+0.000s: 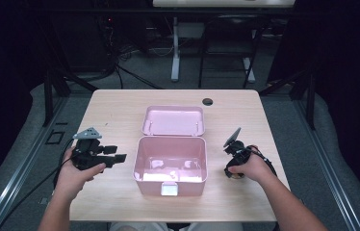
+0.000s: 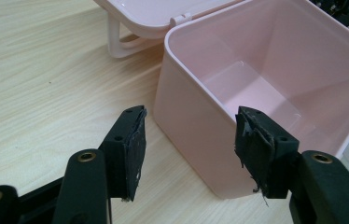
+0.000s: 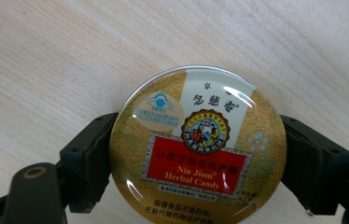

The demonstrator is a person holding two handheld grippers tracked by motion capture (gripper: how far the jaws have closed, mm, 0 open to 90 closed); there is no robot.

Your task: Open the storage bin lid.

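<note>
A pink plastic box [image 1: 170, 140] stands open at the middle of the table, its lid [image 1: 173, 120] lying flat behind it. Its inside [image 2: 256, 88] looks bare. My left gripper [image 1: 120, 156] is open just left of the box, and its jaws [image 2: 189, 135] point at the box's near left corner. My right gripper [image 1: 233, 169] points down at the table right of the box. It is shut on a round gold candy tin [image 3: 198, 144] with a red label. The tin [image 1: 238, 176] rests on the wood, with one jaw against each side.
The box has a white latch [image 1: 169, 189] on its front wall. A dark cable hole [image 1: 207, 101] sits near the table's far edge. Bare wood [image 1: 115, 110] lies to the left and right of the box. Table legs and cables stand on the floor behind.
</note>
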